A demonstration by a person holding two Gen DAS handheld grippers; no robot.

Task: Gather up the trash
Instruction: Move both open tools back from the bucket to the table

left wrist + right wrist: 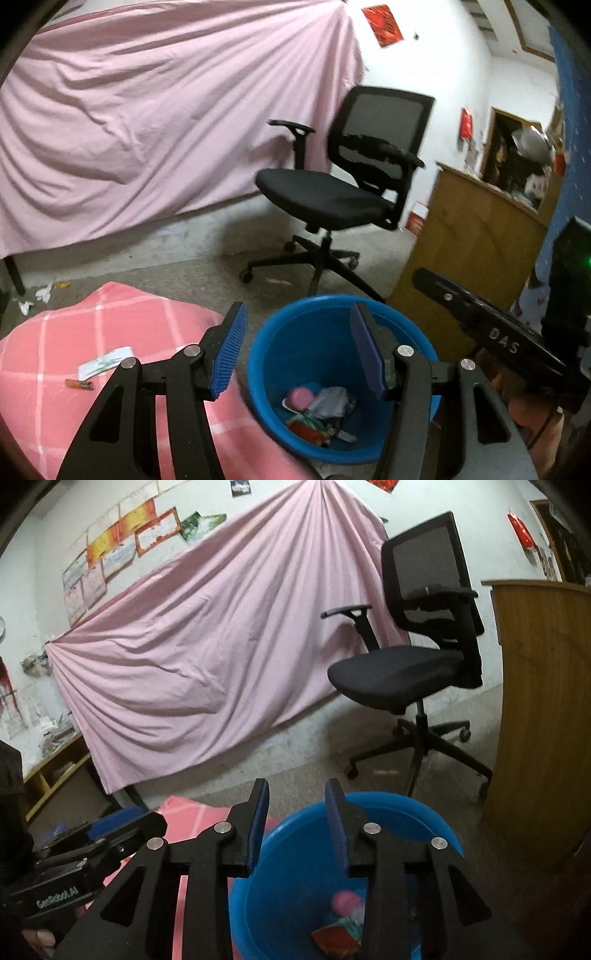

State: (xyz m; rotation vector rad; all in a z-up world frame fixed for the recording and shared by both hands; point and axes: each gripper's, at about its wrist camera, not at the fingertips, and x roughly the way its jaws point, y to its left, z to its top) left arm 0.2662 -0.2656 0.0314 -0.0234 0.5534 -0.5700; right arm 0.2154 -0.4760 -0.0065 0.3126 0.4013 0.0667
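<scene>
Both grippers hang over the blue bin (280,332), which already holds wrappers. The right gripper (297,827) is parted and empty, likely after a drop. The left gripper (299,350) gapes empty. A white wrapper (105,363) lies on the pink blanket (74,325).

Left tongs (299,347) and right tongs (297,821) side by side, each tilted slightly downward, blue-padded jaws parted with nothing between them. Left set gapes wider than right.

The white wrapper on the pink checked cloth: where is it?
Left wrist view, lower left: the white wrapper lies on the pink checked cloth, left of the blue bin.
</scene>
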